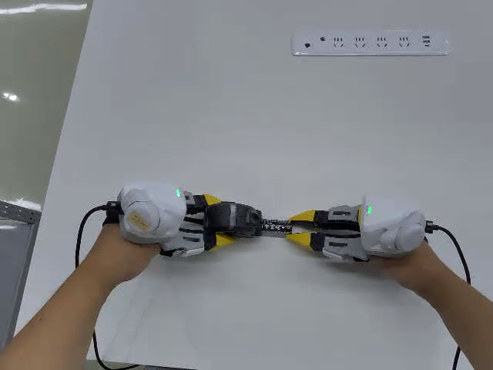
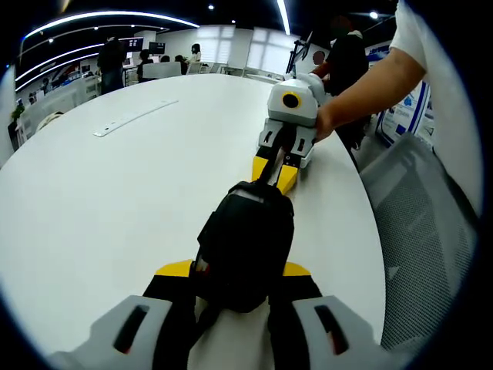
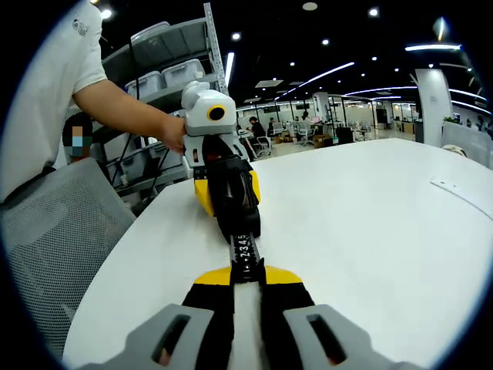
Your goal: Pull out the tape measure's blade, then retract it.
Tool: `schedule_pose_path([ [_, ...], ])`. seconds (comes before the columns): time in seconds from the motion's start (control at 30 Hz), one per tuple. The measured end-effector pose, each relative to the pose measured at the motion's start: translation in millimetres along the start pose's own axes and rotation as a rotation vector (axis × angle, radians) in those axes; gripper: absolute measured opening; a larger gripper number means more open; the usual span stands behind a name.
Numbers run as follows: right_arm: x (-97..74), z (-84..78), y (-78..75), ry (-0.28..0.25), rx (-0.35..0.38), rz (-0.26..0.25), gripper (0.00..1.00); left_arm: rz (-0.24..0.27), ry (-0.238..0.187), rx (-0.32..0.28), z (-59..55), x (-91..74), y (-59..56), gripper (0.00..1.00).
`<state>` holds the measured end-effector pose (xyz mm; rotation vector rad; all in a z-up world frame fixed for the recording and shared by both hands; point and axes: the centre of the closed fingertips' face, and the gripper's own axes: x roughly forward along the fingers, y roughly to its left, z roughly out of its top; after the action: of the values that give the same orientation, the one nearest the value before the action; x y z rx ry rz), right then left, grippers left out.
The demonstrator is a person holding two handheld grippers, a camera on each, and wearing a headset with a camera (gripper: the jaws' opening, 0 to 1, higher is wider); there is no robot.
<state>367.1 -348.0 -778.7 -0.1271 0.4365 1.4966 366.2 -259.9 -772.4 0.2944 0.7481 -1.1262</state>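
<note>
Left gripper (image 1: pixel 219 220) jaws clamp black plastic tape measure case (image 1: pixel 239 220); right gripper (image 1: pixel 297 227) jaws, just beside it, pinch its numbered blade (image 1: pixel 275 225).

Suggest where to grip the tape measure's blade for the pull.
Grip the blade at its free tip, coming end-on from the side opposite the case, as the right gripper does. It's a thin strip running straight out of the case, so a tip hold likely pulls in line. The left gripper clamps the case.
</note>
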Motion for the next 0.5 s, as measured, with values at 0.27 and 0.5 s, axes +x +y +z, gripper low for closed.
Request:
schedule_pose_path([
  [0.27, -7.9, -2.4, -0.8, -0.003, 0.011, -0.011, 0.1, 0.002, 0.0, 0.0, 1.3, -0.5, -1.3, 0.33],
  [0.5, -15.8, -3.7, -1.3, -0.004, 0.018, -0.022, 0.1, 0.003, -0.004, -0.001, 2.2, -0.8, -2.3, 0.33],
])
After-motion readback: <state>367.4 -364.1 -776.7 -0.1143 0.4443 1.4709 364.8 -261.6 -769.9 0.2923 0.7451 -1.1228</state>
